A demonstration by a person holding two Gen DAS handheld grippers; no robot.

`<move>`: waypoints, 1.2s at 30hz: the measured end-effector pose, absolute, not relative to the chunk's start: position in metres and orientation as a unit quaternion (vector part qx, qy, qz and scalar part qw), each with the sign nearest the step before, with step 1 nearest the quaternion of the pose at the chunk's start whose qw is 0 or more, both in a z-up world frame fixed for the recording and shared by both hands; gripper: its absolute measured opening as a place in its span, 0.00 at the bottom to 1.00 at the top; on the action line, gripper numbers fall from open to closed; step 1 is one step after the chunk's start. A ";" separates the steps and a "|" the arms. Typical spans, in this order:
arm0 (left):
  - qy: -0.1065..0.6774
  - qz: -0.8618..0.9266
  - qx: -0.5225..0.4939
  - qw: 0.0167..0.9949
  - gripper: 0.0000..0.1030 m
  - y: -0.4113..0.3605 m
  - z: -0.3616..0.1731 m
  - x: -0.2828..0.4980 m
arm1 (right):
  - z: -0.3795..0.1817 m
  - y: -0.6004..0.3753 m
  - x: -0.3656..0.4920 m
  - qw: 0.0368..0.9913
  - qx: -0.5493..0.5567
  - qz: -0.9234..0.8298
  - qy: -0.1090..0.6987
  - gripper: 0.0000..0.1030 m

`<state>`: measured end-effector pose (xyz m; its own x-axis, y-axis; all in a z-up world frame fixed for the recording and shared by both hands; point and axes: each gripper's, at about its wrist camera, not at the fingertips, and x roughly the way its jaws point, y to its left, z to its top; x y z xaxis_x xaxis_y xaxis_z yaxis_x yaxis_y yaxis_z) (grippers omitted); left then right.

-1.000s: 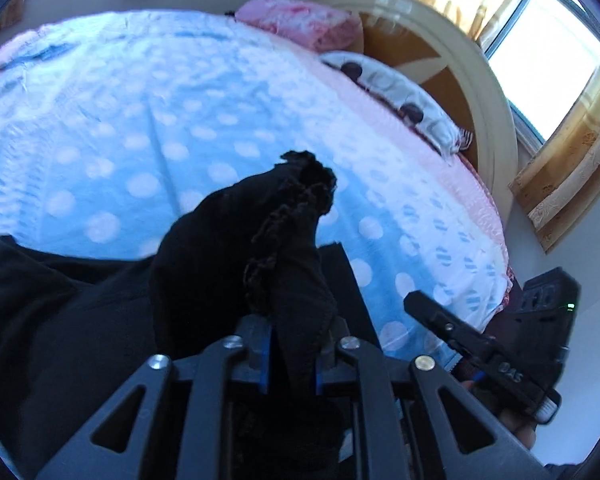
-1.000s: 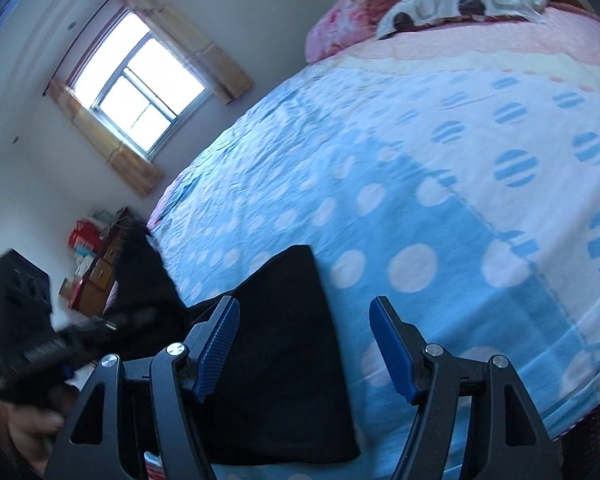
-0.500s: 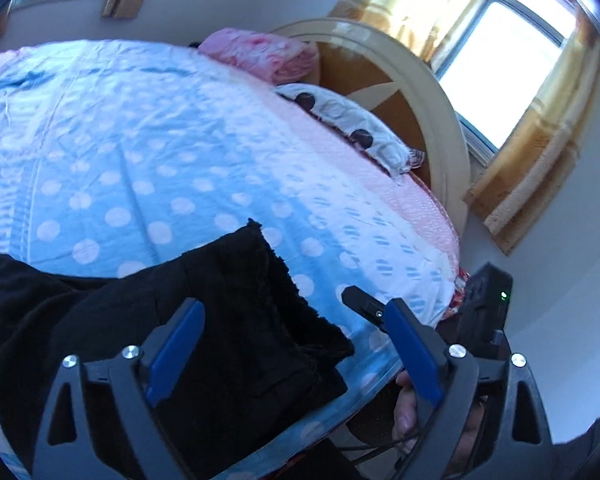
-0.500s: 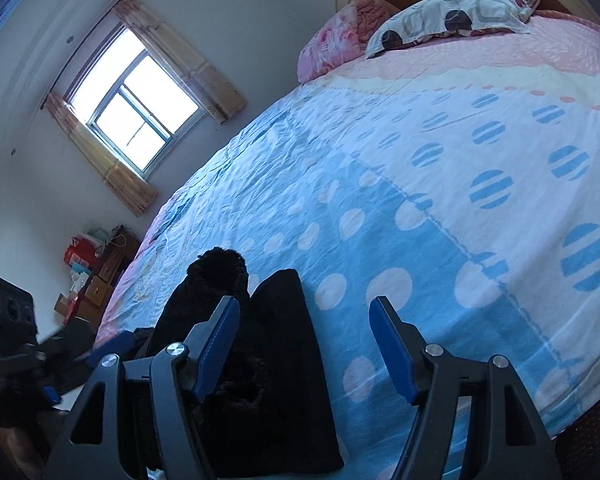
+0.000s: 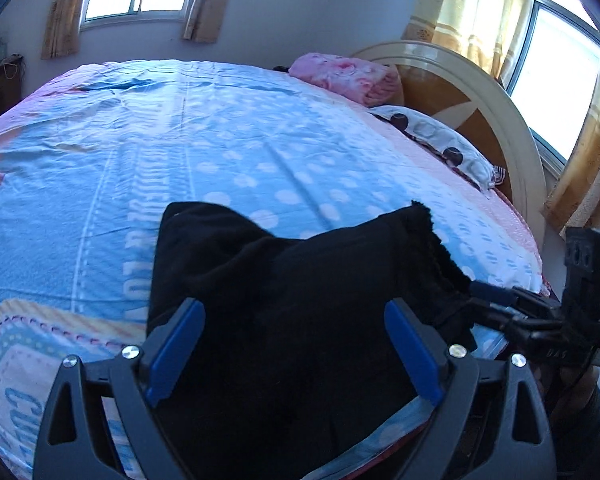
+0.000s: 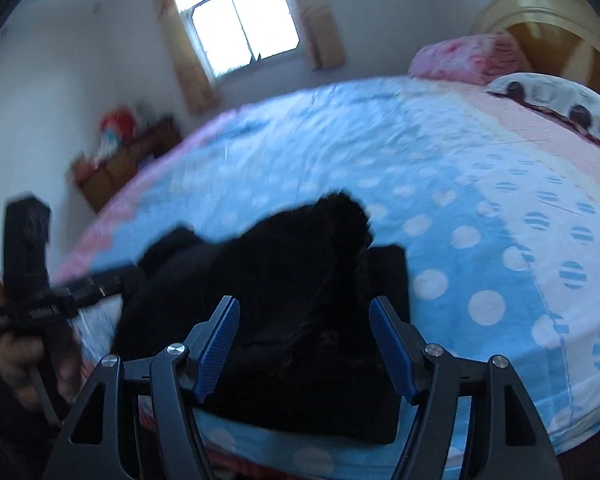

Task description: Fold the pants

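Note:
Black fleecy pants (image 5: 284, 300) lie in a folded heap on the near edge of the bed, with a fuzzy corner sticking up at the right. My left gripper (image 5: 296, 312) is open over the heap, jaws wide, holding nothing. My right gripper (image 6: 304, 316) is also open and empty, just above the pants (image 6: 292, 288) from the right side. The right gripper shows in the left wrist view (image 5: 500, 300) at the pants' right edge. The left gripper shows, blurred, in the right wrist view (image 6: 100, 280) at their left edge.
The bed (image 5: 220, 140) has a blue sheet with white dots. A pink folded blanket (image 5: 344, 76) and a spotted pillow (image 5: 440, 140) lie by the curved headboard (image 5: 500, 108). A low cabinet with clutter (image 6: 120, 152) stands by the far wall. The bed edge runs just below the pants.
My left gripper has opened and let go of the pants, which dropped onto the heap. Both grippers have swung round over the folded pants.

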<state>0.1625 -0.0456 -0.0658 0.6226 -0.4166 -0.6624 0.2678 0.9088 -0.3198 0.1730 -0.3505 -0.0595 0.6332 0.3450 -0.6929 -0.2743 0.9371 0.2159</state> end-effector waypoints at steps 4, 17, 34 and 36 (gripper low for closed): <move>0.389 -0.187 -0.108 0.895 0.91 -0.037 -0.072 0.162 | -0.086 -0.337 0.182 0.867 -0.003 0.181 0.465 0.22; 0.372 -0.149 -0.031 0.916 0.95 -0.034 -0.094 0.188 | -0.103 -0.391 0.167 0.858 0.062 0.132 0.493 0.08; 0.361 -0.103 0.034 0.926 1.00 -0.035 -0.094 0.258 | -0.062 -0.315 0.221 0.880 0.008 0.149 0.452 0.52; 0.375 -0.096 0.037 0.921 1.00 -0.036 -0.103 0.270 | -0.089 -0.317 0.232 0.862 -0.022 0.108 0.495 0.52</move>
